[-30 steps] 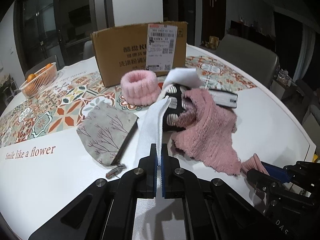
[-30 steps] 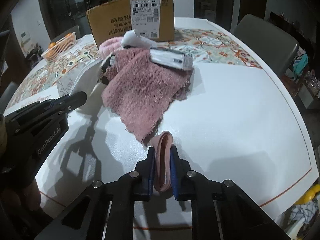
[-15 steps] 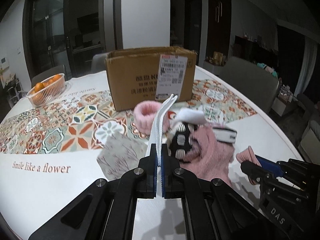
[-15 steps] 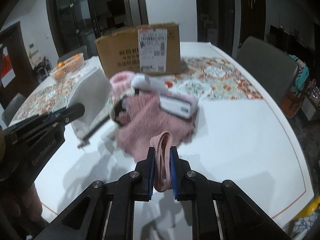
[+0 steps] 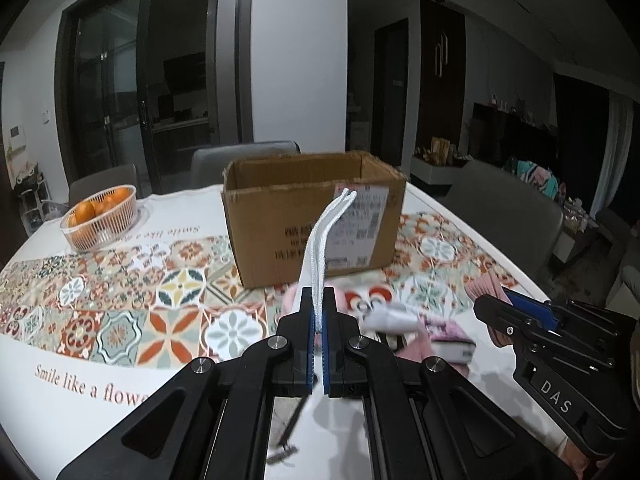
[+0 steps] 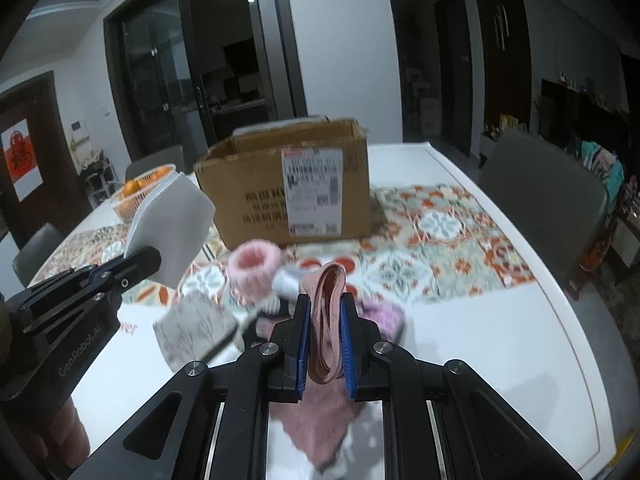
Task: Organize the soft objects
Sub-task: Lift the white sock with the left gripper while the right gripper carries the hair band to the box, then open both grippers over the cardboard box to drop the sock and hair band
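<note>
Holding both tools above the surface (image 5: 60,360), I see my left tongs (image 5: 318,312) clamped on a folded white cloth (image 5: 328,236), whose edge rises in front of the cardboard box (image 5: 264,216). From the right wrist view the same cloth (image 6: 172,220) shows as a broad white panel held clear of the surface. My right tongs (image 6: 325,316) are pressed together on a pink towel (image 6: 326,300), a folded loop of it standing up between the blue pads while the rest hangs below.

The box stands open-topped on the patterned tablecloth (image 5: 120,300). Its front carries a white shipping label (image 6: 312,192) with barcodes and several rows of printed characters, but they are too blurred for me to read. On the cloth's white border I can read "Smile like a flowe" at my left, cut off by the tool, and the same phrase printed upside down near the basket of oranges (image 5: 100,216). The right tool's body reads "DAS" in the left view; the left tool reads "GenRobot.AI", I think, in the right view.

On the surface before the box lie a pink fluffy band (image 6: 254,264), a grey branch-print pouch (image 6: 196,324) and a blurred heap of other soft things.
</note>
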Motion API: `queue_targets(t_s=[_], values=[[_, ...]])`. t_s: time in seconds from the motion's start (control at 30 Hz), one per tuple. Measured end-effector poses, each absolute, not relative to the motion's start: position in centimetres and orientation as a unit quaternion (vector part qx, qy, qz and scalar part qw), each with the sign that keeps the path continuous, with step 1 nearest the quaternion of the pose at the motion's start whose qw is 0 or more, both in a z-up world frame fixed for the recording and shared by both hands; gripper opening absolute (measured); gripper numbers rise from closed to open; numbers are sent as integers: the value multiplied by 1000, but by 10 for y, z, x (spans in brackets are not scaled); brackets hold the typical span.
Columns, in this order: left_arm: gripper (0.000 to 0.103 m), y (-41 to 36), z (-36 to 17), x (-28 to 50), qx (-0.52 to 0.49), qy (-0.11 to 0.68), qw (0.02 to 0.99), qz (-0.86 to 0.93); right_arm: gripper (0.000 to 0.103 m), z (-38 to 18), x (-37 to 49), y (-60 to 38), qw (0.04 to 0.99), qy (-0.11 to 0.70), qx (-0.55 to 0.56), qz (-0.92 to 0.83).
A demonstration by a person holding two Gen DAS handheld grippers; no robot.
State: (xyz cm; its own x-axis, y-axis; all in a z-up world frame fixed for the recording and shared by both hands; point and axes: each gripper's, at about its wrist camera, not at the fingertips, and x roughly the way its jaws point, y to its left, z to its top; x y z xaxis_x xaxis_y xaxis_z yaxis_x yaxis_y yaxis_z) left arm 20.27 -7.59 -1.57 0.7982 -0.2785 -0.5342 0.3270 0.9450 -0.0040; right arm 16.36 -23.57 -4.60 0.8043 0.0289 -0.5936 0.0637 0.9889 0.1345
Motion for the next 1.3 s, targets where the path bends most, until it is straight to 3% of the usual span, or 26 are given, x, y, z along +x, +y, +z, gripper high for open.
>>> queue_targets(t_s=[0.9, 1.3], values=[[5, -75, 37, 313, 25, 209, 965, -154, 16, 18, 299, -246, 970, 232, 62, 32], [5, -85, 31, 381, 9, 244, 954, -175, 16, 13, 358, -253, 964, 253, 64, 40]])
